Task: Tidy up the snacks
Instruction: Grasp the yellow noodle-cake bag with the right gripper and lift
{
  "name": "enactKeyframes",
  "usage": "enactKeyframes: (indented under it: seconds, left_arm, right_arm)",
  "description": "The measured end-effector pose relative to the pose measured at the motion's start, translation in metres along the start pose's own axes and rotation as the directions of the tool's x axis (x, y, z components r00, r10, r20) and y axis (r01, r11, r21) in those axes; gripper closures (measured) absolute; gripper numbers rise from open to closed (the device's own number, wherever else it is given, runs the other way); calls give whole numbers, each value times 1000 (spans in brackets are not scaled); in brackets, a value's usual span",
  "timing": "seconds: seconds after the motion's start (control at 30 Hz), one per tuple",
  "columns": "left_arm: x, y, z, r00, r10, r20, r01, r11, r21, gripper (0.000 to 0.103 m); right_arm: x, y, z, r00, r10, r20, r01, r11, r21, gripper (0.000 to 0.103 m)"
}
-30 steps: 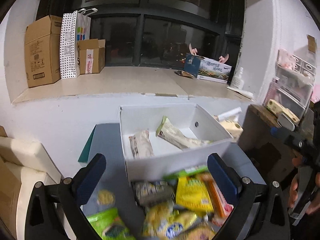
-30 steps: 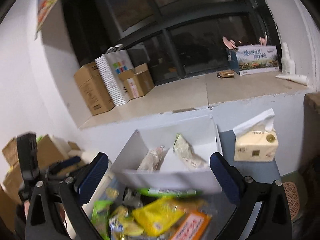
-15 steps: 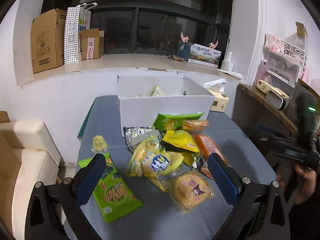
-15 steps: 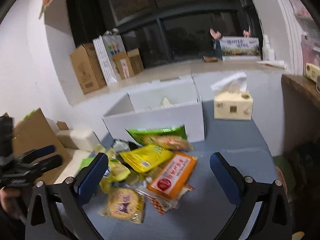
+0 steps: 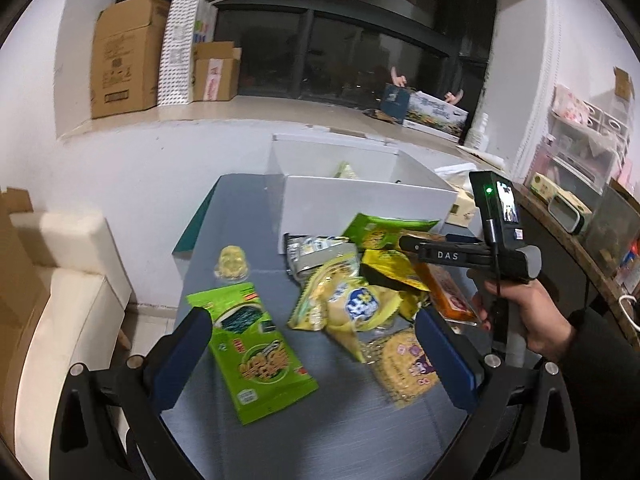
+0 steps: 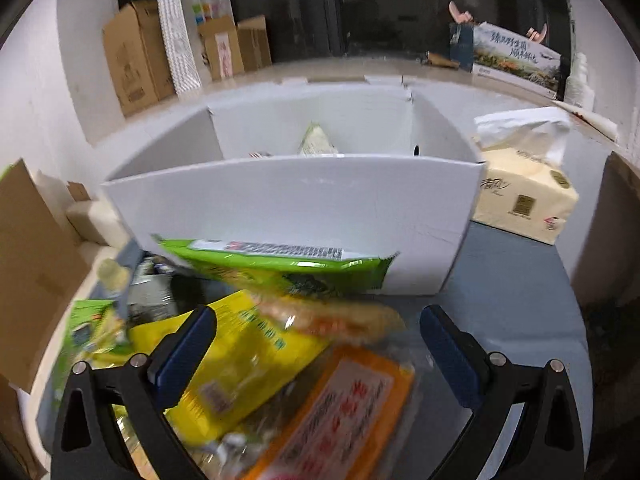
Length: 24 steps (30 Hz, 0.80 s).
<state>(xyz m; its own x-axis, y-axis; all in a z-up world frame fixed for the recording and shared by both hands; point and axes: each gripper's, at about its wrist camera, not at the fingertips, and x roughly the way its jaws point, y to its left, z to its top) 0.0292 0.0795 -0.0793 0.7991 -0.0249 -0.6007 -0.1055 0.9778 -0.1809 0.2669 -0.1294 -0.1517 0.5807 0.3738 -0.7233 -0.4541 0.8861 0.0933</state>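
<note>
Both handheld grippers wide apart, holding nothing

The black left gripper with blue pads [image 5: 320,354] gaped empty; the matching right gripper [image 6: 318,344] did too, its pistol handle clasped by the person's right hand [image 5: 528,316].

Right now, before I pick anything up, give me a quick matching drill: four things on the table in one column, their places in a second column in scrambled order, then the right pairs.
Things:
1. green seaweed packet
2. tissue pack
3. round yellow snack
4. orange packet

Places:
A. beside the white box, on its right
B. between the right gripper fingers
C. alone on the table, left of the pile
D. by the left gripper, at its left finger

Pairs: 1-D, 2-A, 3-C, 4-B
</note>
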Motion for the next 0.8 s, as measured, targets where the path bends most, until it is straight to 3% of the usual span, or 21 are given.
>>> enactKeyframes:
  seconds: [0.07,0.13,0.23,0.4,0.8]
  left_arm:
    - [0,6,-1,1000,4,-1,-4,1000,-16,0]
    - [1,10,-2,1000,6,-5,-6,1000,-28,0]
    - [2,14,-4,1000,7,-6,-7,999,-35,0]
    - [8,17,-3,1000,16,-9,-16,999,-39,0]
    - [69,42,35,998,18,-55,-17,1000,6,0]
  right_arm:
    - [9,-2,3,1000,-12,-20,12,1000,12,0]
    - [15,-4,3,998,-32,-60,33,999,19,23]
    - [11,-8,0,998,-18,-66,19,1000,19,25]
    - [-12,-18,-9,1000,10,-4,-10,999,47,26]
    - [-127,-20,-31,969,153,193,-166,985,50,26]
